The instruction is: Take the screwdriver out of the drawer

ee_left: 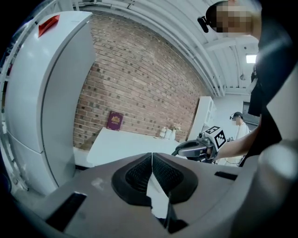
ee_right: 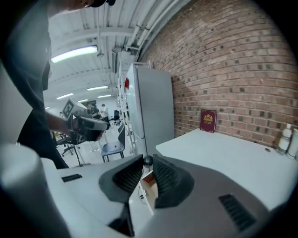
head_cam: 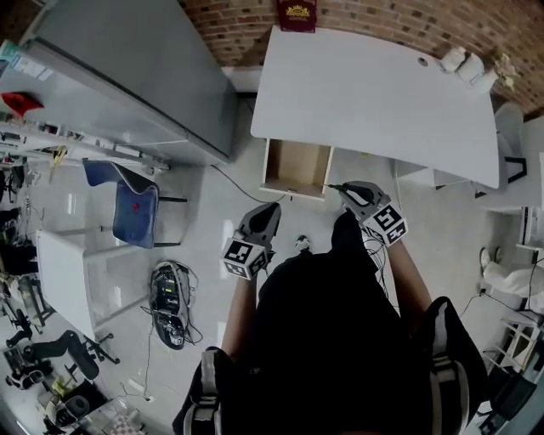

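The white table [head_cam: 374, 93] has its wooden drawer [head_cam: 296, 167] pulled open below the front edge; the part of its inside that shows is bare. My right gripper [head_cam: 347, 190] hangs just right of the drawer, shut on the screwdriver [ee_right: 147, 161], whose dark round end shows between the pads. In the head view a thin dark tip of the screwdriver [head_cam: 333, 186] pokes left from the jaws. My left gripper [head_cam: 262, 219] is held in front of the drawer, its jaws shut with nothing between them [ee_left: 152, 160].
A tall grey cabinet [head_cam: 127, 76] stands left of the table. A blue chair [head_cam: 134, 208], a second white table [head_cam: 64, 276] and a tangle of cables [head_cam: 170, 306] are on the floor at left. A red book [head_cam: 297, 14] and bottles [head_cam: 467, 66] sit at the table's back.
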Tool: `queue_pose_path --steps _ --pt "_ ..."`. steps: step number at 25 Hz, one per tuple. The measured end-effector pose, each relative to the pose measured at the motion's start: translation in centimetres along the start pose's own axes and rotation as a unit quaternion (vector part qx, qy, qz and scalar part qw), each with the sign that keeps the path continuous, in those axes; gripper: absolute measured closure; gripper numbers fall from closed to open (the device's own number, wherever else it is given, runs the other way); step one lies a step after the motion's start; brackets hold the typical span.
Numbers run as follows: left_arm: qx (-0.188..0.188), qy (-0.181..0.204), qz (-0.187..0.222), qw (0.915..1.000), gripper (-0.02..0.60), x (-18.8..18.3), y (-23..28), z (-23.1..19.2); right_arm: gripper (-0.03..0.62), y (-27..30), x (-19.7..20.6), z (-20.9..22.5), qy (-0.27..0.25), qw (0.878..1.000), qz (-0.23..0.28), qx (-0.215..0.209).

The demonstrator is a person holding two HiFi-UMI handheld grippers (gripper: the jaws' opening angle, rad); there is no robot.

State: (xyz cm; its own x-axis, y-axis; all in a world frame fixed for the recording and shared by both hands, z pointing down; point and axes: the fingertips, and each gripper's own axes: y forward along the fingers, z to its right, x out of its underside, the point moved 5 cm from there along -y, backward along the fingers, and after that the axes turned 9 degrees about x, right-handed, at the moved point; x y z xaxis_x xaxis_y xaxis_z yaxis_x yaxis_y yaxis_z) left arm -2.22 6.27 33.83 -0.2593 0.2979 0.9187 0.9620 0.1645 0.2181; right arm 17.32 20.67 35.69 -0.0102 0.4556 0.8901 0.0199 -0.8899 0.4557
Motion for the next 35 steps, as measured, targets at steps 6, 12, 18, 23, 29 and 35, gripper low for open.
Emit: queue_pose_path --steps 6,12,18,23,29,35 --pt "0.027 0.022 -0.005 0.9994 0.565 0.1 -0.9 1.3 0.474 -3.5 -2.1 -1.9 -0.007 0.998 0.052 0.030" --pt "0.043 0.022 -0.005 0.9988 0.565 0.2 -2.0 2.8 0.474 -5.7 -2.2 -4.9 0.001 0.997 0.071 0.034" --pt "0.052 0.026 -0.005 0.9983 0.565 0.9 -2.6 3.8 0.474 -6.9 -1.5 -6.0 0.001 0.997 0.070 0.040" --pt "0.064 0.025 -0.009 0.9976 0.565 1.2 -2.8 4.3 0.474 -7.5 -1.6 -6.6 -0.001 0.996 0.070 0.051" --pt "0.070 0.029 -0.006 0.9971 0.565 1.1 -2.5 4.6 0.474 -8.0 -1.1 -6.9 0.000 0.996 0.067 0.055" --pt "0.063 0.027 -0.002 0.9976 0.565 1.4 -3.2 4.5 0.474 -8.1 -0.9 -7.1 -0.003 0.997 0.063 0.052"
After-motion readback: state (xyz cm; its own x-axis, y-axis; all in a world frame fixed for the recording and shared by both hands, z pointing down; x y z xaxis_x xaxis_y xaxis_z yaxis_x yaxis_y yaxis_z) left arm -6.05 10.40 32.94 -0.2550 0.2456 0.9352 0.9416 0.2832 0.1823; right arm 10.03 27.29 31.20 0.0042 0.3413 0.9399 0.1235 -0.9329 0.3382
